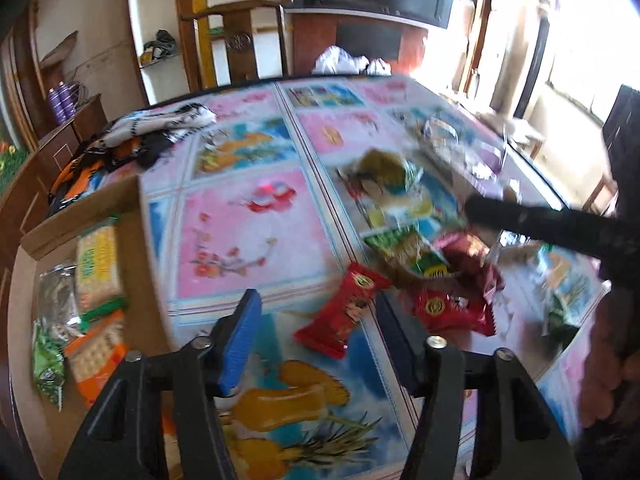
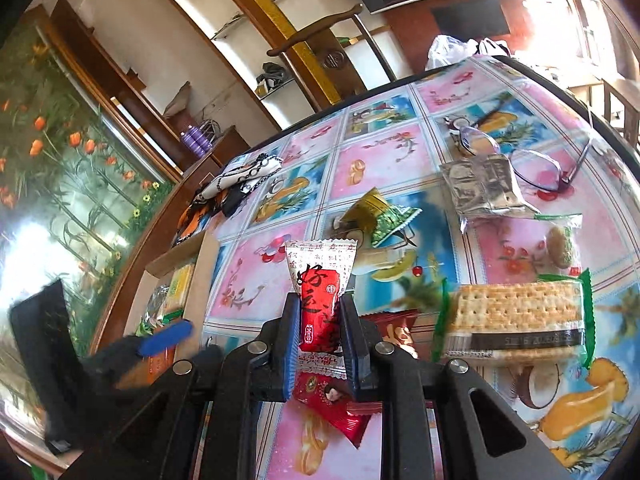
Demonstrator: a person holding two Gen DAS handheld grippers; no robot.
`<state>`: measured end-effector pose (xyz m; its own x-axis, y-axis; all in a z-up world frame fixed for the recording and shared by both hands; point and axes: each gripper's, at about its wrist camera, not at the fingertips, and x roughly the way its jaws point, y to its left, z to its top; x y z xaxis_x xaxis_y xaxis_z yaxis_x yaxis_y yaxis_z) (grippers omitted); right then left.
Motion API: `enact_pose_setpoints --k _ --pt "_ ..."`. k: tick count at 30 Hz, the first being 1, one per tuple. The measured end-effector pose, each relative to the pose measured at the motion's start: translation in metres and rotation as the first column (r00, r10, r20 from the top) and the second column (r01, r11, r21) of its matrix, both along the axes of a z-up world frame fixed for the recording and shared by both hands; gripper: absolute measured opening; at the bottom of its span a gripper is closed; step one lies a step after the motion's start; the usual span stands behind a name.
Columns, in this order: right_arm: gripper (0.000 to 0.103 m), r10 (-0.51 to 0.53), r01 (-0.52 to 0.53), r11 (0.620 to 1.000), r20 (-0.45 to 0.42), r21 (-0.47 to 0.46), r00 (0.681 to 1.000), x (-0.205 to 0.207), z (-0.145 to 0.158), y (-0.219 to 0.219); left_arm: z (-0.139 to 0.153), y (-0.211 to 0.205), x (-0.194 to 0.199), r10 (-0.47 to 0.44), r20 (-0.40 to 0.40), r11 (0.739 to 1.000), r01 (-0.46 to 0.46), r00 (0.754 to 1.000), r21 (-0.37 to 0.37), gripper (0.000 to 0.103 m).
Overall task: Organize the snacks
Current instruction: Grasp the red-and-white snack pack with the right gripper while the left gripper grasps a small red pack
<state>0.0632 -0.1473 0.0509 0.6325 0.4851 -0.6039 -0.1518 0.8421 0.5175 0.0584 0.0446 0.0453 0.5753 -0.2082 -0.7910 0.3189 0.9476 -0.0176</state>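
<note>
My right gripper [image 2: 320, 312] is shut on a red and white snack packet [image 2: 320, 280], held upright above the table. My left gripper [image 1: 316, 320] is open and empty, low over the table, with a red snack packet [image 1: 344, 316] lying between its fingertips. Beside that lie another red packet [image 1: 452, 308] and green packets [image 1: 404, 248]. A cardboard box [image 1: 100, 200] at the table's left edge holds cracker packs [image 1: 98, 264] and other snacks. In the right wrist view a cracker pack [image 2: 516, 320], a green packet [image 2: 380, 216] and a silver packet [image 2: 484, 188] lie on the table.
The table wears a pink and blue fruit-print cloth [image 1: 248, 240]. A patterned cloth bundle [image 1: 132, 140] lies at its far left. Eyeglasses [image 2: 532, 160] lie at the far right. A wooden chair [image 1: 240, 40] and white plastic bags [image 1: 348, 60] stand beyond the far edge.
</note>
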Motion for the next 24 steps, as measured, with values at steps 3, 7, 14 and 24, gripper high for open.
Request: enact_pose_setpoints --k 3,7,14,24 --pt "0.02 0.001 -0.001 1.0 0.006 0.01 1.0 -0.002 0.003 -0.004 -0.008 -0.004 0.002 0.005 -0.012 0.999 -0.004 1.0 0.039 0.056" --pt "0.02 0.01 -0.01 1.0 0.016 0.003 1.0 -0.006 0.006 -0.003 -0.015 -0.007 0.008 0.018 -0.033 0.998 -0.016 0.999 0.056 0.048" --pt "0.02 -0.027 0.021 0.987 -0.038 -0.161 0.999 -0.002 -0.005 0.005 -0.028 -0.025 0.016 0.013 -0.059 0.995 -0.007 0.998 0.103 0.029" --pt "0.022 -0.019 0.008 0.946 -0.032 -0.324 0.999 -0.001 -0.011 0.019 -0.03 -0.023 0.014 0.031 -0.047 0.998 -0.028 0.998 0.061 0.026"
